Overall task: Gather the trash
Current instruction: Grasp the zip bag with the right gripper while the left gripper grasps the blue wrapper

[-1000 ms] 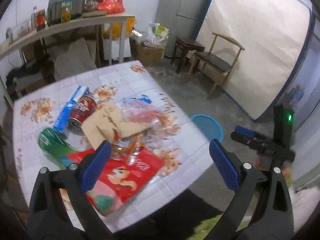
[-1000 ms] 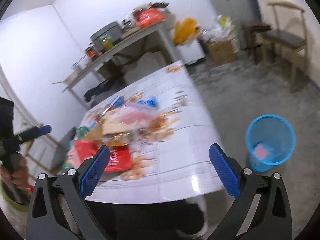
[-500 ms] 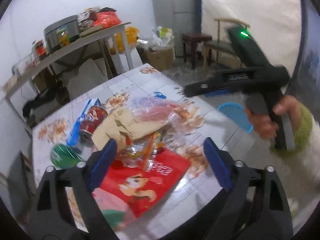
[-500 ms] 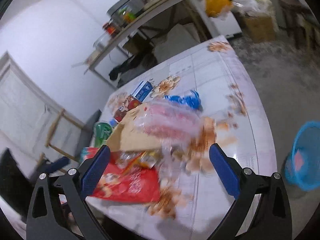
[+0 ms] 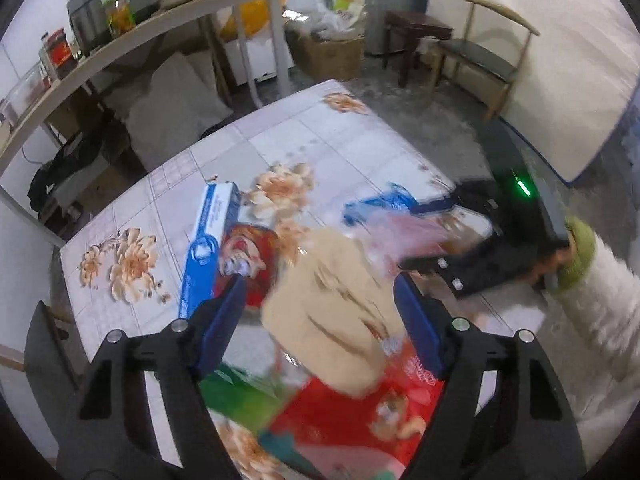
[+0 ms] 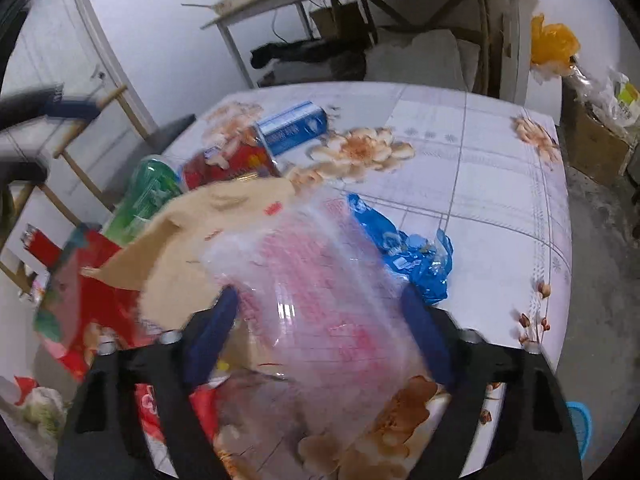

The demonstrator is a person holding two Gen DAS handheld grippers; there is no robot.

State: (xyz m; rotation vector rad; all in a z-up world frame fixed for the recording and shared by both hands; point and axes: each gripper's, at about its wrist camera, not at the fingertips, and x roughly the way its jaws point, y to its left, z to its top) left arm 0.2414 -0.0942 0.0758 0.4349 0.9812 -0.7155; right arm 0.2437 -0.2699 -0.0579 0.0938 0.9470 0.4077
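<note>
A heap of trash lies on the flower-print table (image 5: 280, 152). My left gripper (image 5: 320, 320) is open, its fingers either side of a tan paper bag (image 5: 336, 316); contact is unclear. My right gripper (image 6: 320, 328) is open around a clear plastic bag with pink print (image 6: 320, 280); it also shows in the left wrist view (image 5: 432, 232). Around them lie a red snack bag (image 5: 360, 420), a red can (image 5: 248, 256), a blue box (image 5: 208, 232), a green bottle (image 6: 148, 192) and a blue wrapper (image 6: 408, 256).
A blue bin (image 6: 580, 428) stands on the floor past the table's right edge. A shelf table (image 5: 160, 20) with a pot and jars stands behind. A wooden chair (image 5: 488, 60), a stool and a cardboard box (image 5: 332, 52) stand at the far wall.
Both grippers have come down and forward over the heap. The left one now straddles the tan paper bag, the right one the clear plastic bag. Both stay open.
</note>
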